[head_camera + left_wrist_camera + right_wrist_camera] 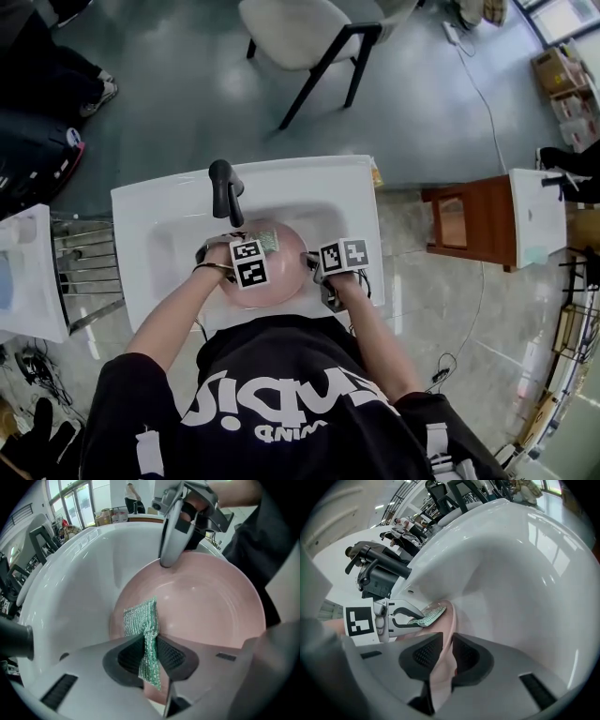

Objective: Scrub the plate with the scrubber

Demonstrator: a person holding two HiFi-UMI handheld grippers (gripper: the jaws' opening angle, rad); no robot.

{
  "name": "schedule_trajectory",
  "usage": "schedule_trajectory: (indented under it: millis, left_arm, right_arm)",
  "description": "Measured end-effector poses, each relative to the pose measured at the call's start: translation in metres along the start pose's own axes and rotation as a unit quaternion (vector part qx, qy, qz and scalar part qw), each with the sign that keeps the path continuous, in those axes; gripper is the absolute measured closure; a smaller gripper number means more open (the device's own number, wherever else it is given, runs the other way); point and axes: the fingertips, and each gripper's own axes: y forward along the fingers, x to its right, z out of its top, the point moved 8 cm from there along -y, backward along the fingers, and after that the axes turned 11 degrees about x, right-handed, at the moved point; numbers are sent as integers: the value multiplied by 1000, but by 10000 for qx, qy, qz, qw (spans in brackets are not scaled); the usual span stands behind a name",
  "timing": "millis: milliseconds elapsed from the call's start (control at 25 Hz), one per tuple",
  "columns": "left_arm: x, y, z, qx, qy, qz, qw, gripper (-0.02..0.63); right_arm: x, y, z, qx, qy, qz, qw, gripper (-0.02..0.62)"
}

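Note:
A pink plate [286,281] stands tilted in the white sink [309,178]. My left gripper [253,244] is shut on a green mesh scrubber [140,620], and the scrubber's free end lies on the plate's face [206,597]. My right gripper [444,656] is shut on the plate's rim [449,620], with a pad on each side of the edge. In the left gripper view the right gripper's fingers [171,531] clamp the plate's far rim. From the right gripper view, the left gripper [410,619] holds the scrubber [429,615] against the plate.
A black faucet [225,187] rises at the basin's back edge, just beyond the left gripper. A metal rack [84,267] stands left of the sink. A wooden stool [469,220] is on the right, and a chair [309,37] behind.

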Motion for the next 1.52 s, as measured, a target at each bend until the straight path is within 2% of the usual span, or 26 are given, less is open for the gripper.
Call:
schedule_trajectory:
  millis: [120, 400, 680, 1000, 1360, 1520]
  left_arm:
    - [4, -9, -9, -75, -356, -118, 9993, 517]
    - [22, -31, -20, -161, -903, -491, 9946, 517]
    - [38, -58, -23, -154, -1546, -1088, 9819, 518]
    - [63, -75, -15, -218, -1466, -1229, 9813, 518]
    - [87, -87, 5, 162, -1518, -1432, 9778, 517]
    - [90, -96, 24, 540, -1607, -1745, 9700, 517]
  right_arm:
    - [-2, 1, -3, -44, -25, 44, 10000, 514]
    - [-7, 1, -5, -83, -123, 77, 9999, 511]
    - [-8, 2, -5, -94, -170, 79, 9998, 511]
    - [-10, 2, -6, -127, -303, 49, 9994, 511]
    - [-9, 4, -5, -147, -313, 15, 9994, 514]
    - [-9, 5, -6, -218, -374, 3, 9991, 515]
